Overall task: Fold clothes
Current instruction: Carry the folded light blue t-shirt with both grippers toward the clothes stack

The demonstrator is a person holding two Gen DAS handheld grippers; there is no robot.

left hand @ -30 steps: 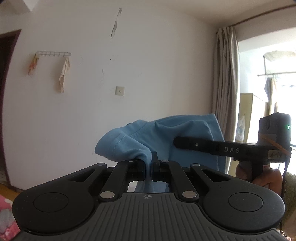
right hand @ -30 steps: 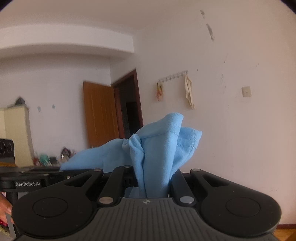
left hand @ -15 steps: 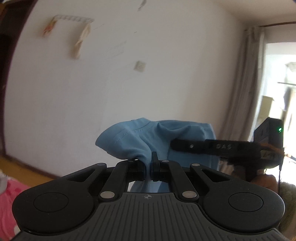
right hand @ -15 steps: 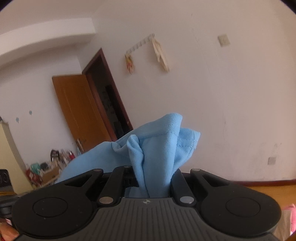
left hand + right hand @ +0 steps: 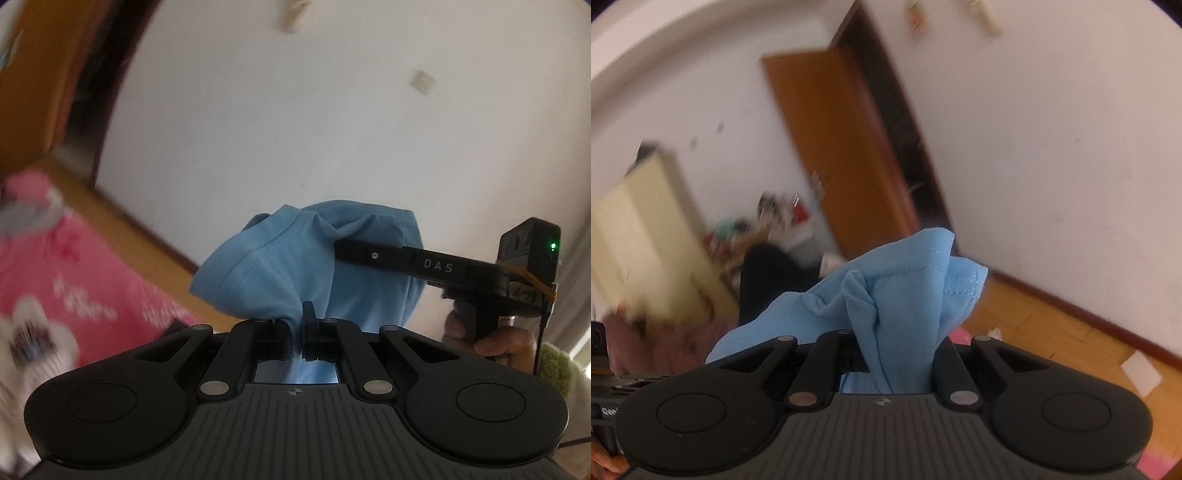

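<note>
Pink patterned bed cover [image 5: 85, 280] lay left of the light-blue soft knit garment [image 5: 280, 266]. Left gripper [image 5: 295, 325] fingers clamped on a hemmed edge, right gripper [image 5: 897, 354] fingers clamped on bunched cloth. Garment airborne between both: light, limp, slippy; hold at hems.

A white wall [image 5: 295, 129] carries a pale switch plate [image 5: 423, 82], and a wooden floor [image 5: 1052, 332] with a dark baseboard [image 5: 1089, 317] runs below it. An orange-brown door [image 5: 842, 155] stands open beside a dark doorway [image 5: 905, 122]. A cream cabinet [image 5: 646, 229] stands left, blurred; a pink patterned bedspread [image 5: 81, 280] lies low.
</note>
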